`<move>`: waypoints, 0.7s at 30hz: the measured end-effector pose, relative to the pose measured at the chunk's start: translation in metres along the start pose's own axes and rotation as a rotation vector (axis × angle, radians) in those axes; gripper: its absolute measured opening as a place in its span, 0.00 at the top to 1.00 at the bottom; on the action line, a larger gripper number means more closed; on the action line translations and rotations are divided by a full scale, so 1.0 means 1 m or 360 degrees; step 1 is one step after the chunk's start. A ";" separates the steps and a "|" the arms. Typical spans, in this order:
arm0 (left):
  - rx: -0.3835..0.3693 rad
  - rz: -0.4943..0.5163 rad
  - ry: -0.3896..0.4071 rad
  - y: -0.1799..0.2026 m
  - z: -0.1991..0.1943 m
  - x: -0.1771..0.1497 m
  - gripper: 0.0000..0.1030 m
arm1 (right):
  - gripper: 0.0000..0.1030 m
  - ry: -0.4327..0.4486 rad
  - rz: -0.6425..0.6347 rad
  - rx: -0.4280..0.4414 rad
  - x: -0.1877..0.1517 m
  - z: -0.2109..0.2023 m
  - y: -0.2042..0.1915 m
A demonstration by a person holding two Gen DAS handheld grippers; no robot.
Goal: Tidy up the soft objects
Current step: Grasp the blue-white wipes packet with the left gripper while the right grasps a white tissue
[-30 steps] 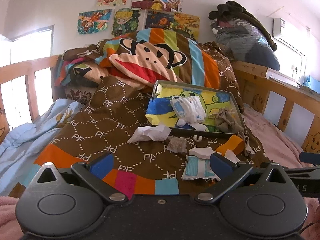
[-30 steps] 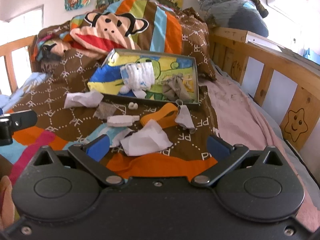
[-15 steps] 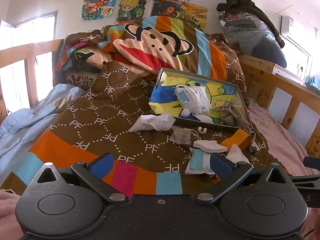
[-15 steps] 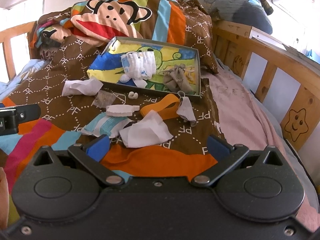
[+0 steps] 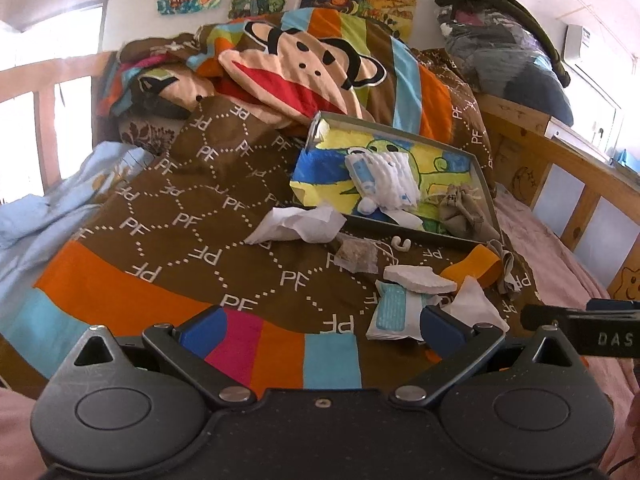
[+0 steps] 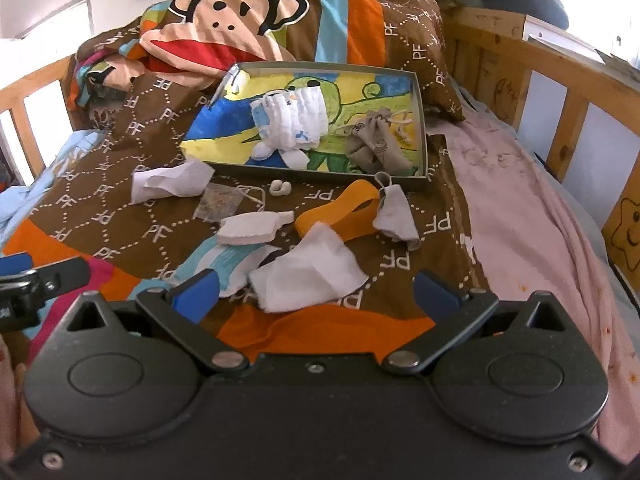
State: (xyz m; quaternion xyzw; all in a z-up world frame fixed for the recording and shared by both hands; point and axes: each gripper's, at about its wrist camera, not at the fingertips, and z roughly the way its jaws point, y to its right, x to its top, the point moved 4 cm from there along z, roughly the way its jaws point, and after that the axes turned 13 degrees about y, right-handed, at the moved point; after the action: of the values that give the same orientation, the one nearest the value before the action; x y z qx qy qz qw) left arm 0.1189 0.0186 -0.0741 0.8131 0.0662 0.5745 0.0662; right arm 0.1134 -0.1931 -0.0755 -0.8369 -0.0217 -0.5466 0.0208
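Bedroom: wooden-railed bed [image 6: 568, 120] with a brown PF-print quilt [image 5: 192, 216], monkey-face bedding heaped at the head, posters on the wall.
Tray: shallow box tray [image 6: 421, 120] with a cartoon liner, resting on the quilt near the pillows, tilted toward the cameras.
Already in tray: white-and-blue folded cloth bundle [image 6: 296, 124] at centre, grey drawstring pouch [image 6: 376, 140] at its right end.
Loose items: all on the quilt in front of the tray: crumpled white tissue [image 6: 172, 182], mesh sachet [image 6: 220, 202], small white clip [image 6: 280, 188], white foam pad [image 6: 252, 226], blue-striped cloth [image 6: 216, 260], orange band [image 6: 340, 212], small grey cloth [image 6: 396, 216], white cloth [image 6: 312, 276].
Left gripper: left gripper [image 5: 320, 326] spread wide, empty, low over the quilt's striped edge, right finger just beside the blue-striped cloth.
Right gripper: right gripper [image 6: 316, 292] spread wide, empty, white cloth lying between its fingers.
Step in hand (judgement): right side looks set to pick the white cloth and carry it to the tray.
How to do it well: go down centred on the thickest fold, pinch the cloth only, not the quilt beneath or the striped cloth touching it.
Carry: lift clear of the orange band before moving.
Drop spot: bare liner at the tray's left.
Risk: thin fabric may slip, or the quilt may get dragged along.
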 end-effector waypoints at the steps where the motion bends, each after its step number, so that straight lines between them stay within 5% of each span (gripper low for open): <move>1: -0.0007 -0.0015 -0.0010 -0.001 0.003 0.000 0.01 | 0.00 -0.0024 0.0023 0.0010 0.001 0.008 0.004; 9: -0.0145 -0.0064 -0.0020 0.003 0.033 -0.003 0.01 | 0.00 -0.0164 0.0162 0.0078 0.002 0.064 0.031; 15: -0.0374 -0.0029 -0.0040 0.016 0.069 -0.006 0.01 | 0.00 -0.0104 -0.0189 0.0298 0.016 0.087 0.021; 21: -0.0528 -0.0032 -0.0130 0.019 0.099 -0.013 0.01 | 0.00 -0.0212 -0.0164 0.0410 0.006 0.098 0.025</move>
State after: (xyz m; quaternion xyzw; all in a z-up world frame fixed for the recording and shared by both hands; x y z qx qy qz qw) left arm 0.2086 -0.0058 -0.1153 0.8130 -0.0241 0.5433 0.2079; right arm 0.2065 -0.2120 -0.1096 -0.8595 -0.1357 -0.4829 0.0985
